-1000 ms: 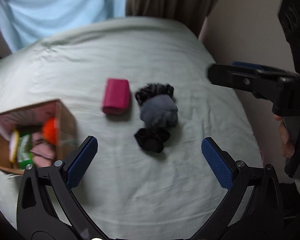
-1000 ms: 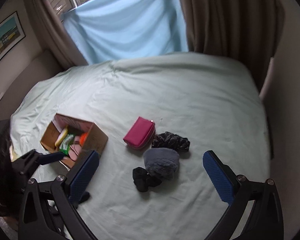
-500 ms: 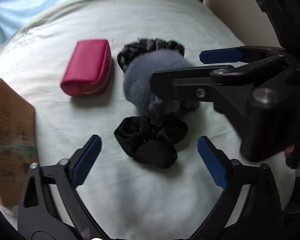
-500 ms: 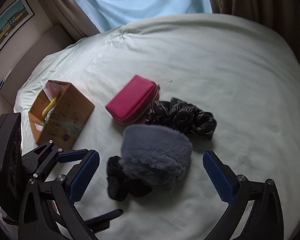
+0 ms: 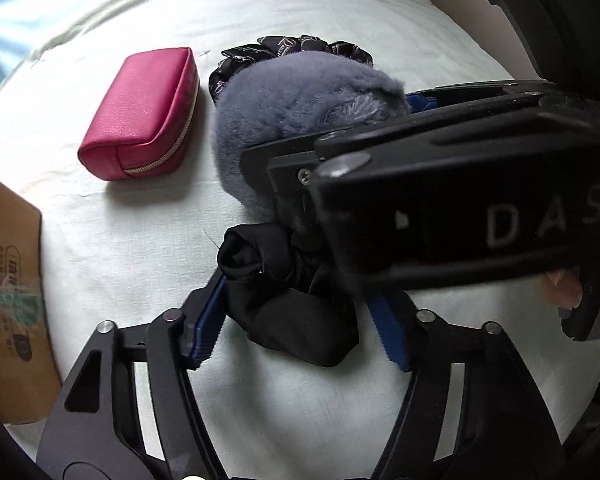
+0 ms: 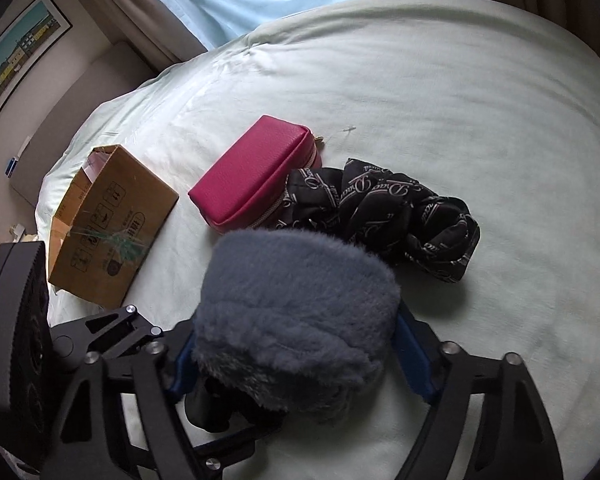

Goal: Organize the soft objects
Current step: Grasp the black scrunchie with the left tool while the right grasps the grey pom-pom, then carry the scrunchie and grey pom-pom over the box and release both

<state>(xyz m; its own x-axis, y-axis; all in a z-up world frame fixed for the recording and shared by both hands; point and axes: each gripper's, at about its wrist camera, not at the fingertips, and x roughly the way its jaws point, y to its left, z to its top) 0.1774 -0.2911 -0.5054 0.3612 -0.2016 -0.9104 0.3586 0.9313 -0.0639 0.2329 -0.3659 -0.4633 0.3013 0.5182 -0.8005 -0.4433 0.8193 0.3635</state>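
I am working two soft things at once on the bed [image 6: 440, 92]. The black satin scrunchie [image 5: 296, 308] is lying on the sheet directly between the blue pads of my left tool [image 5: 296, 320], and the grey furry scrunchie [image 6: 296, 312] is sitting directly between the pads of my right tool [image 6: 296, 356]. The two items are touching each other, the furry one just beyond the satin one as my left camera sees it.

Both tools are closing. The left pads are hugging the sides of the satin bundle, though I cannot tell whether they are squeezing it yet. The right pads are already lying against the fur at both flanks, so I am reading that one as starting to pinch.

The relation I am watching: each thing is lying dead ahead of its own tool, its wide side spanning the gap, so no sideways correction seems needed. The right tool is crossing over the far edge of the satin bundle, so the two tools are crowding each other.

Further out, a printed black scrunchie [image 6: 384, 216] is resting beside a pink zip pouch [image 6: 256, 176], touching it. The cardboard box [image 6: 112, 220] is standing well off on the left tool's side, probably where all of it is going.
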